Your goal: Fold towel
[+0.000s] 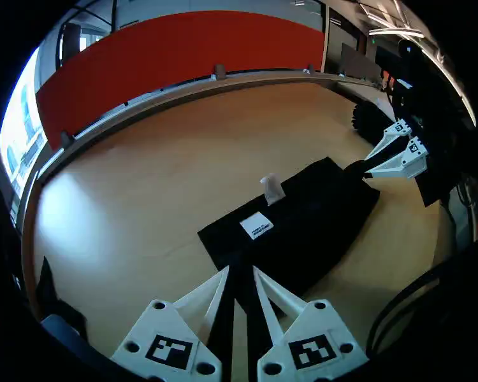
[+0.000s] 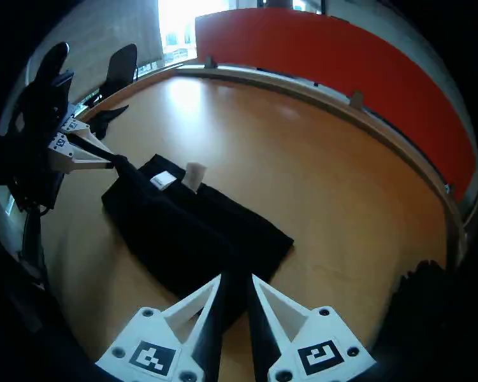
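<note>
Both low: white two-finger left gripper and white two-finger right gripper, fingers nearly together, each pinching black cloth towel.

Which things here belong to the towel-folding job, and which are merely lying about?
Job: black cloth towel; white left tongs and white right tongs, each pinching one towel end; light wooden table beneath.
Lying about: long red partition panel; black office chair.

From the towel out to the red partition, the surface lies bare, wide open for passing. The partition walls that far edge. Beyond the towel's end at the left tool, office chairs stand by the surface's edge. Nearer than the towel, only a narrow strip is free.
</note>
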{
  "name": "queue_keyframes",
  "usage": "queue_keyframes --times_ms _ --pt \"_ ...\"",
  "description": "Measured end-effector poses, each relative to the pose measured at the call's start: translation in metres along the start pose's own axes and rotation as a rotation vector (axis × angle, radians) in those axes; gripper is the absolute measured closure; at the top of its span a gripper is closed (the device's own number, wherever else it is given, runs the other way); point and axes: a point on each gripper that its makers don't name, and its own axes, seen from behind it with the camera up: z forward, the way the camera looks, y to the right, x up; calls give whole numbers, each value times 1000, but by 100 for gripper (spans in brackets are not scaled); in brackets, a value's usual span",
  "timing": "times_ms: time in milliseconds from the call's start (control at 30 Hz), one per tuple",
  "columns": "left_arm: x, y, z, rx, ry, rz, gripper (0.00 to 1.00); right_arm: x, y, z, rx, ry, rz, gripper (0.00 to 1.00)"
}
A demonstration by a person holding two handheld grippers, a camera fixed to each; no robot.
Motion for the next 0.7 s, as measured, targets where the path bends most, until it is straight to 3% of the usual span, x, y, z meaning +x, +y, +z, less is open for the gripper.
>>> queue_keyframes --times_ms 367,500,700 --pt "-2 -9 16 20 5 11 87 -2 15 11 -64 -5 7 56" --pt "-2 -14 20 37 3 27 83 0 23 14 -93 -5 2 55" --pt "-1 -20 23 58 1 41 76 2 34 18 -118 -1 9 41"
